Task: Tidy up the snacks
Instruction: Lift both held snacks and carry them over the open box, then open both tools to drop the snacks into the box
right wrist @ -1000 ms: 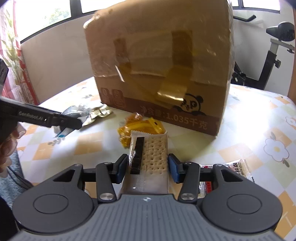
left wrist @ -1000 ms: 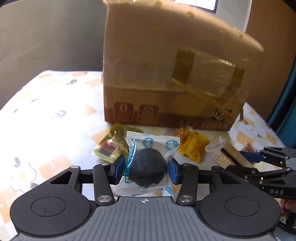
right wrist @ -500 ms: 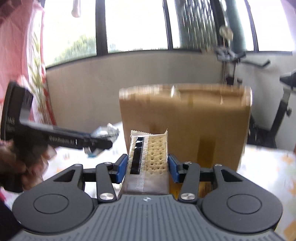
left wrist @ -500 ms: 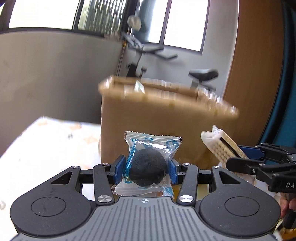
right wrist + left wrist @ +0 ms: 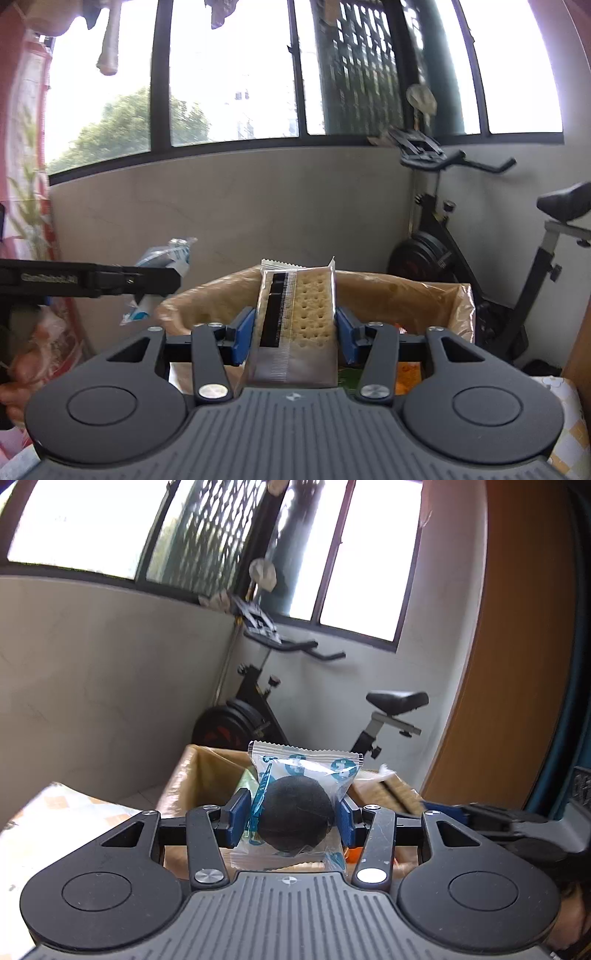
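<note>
Between your left fingers (image 5: 291, 819) sits the clear packet with a dark round snack (image 5: 295, 814), gripped from both sides; your right fingers (image 5: 294, 334) clamp the cracker pack (image 5: 297, 317) upright. Just beyond both, the open cardboard box (image 5: 406, 295) gapes.

Both wrist views look closely over the open cardboard box (image 5: 192, 775) toward an exercise bike (image 5: 461, 251).

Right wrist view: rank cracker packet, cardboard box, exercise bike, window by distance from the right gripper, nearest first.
1. Clear-wrapped cracker packet, clamped between the jaws of the right gripper.
2. Open brown cardboard box, just beyond and below the packet.
3. Black exercise bike, right, against the wall.
4. Dark-framed window, above the wall, behind everything.
</note>
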`<state>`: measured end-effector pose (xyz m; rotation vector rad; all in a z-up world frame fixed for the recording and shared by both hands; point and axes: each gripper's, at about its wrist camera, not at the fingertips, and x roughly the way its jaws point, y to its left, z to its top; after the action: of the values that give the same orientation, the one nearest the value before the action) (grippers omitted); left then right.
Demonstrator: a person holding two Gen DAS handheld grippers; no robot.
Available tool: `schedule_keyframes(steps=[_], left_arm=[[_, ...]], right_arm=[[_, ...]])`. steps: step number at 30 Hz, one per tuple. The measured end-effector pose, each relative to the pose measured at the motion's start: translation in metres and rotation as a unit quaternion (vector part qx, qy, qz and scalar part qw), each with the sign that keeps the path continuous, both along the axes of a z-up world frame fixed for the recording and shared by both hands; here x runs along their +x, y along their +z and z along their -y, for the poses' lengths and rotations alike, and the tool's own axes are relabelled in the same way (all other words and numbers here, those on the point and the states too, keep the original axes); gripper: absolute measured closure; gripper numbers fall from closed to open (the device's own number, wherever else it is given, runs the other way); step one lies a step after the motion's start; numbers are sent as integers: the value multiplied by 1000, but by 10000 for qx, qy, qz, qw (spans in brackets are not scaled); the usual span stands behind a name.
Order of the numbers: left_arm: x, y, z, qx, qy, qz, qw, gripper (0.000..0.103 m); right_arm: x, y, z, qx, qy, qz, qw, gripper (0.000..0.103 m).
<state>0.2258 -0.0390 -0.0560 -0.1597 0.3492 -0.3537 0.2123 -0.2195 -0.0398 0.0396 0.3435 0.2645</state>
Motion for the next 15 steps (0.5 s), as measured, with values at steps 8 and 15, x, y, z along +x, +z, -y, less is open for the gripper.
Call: schedule_keyframes(steps=[8,15], left_arm=[[58,-15,23,90,-211,-437,9988,52],[72,-21,38,444,-254,-490,9975,37]], right_arm=[[45,-24,8,-259,-404,-519,9975,54],[41,-29,15,-343,-474,-563,9967,37]])
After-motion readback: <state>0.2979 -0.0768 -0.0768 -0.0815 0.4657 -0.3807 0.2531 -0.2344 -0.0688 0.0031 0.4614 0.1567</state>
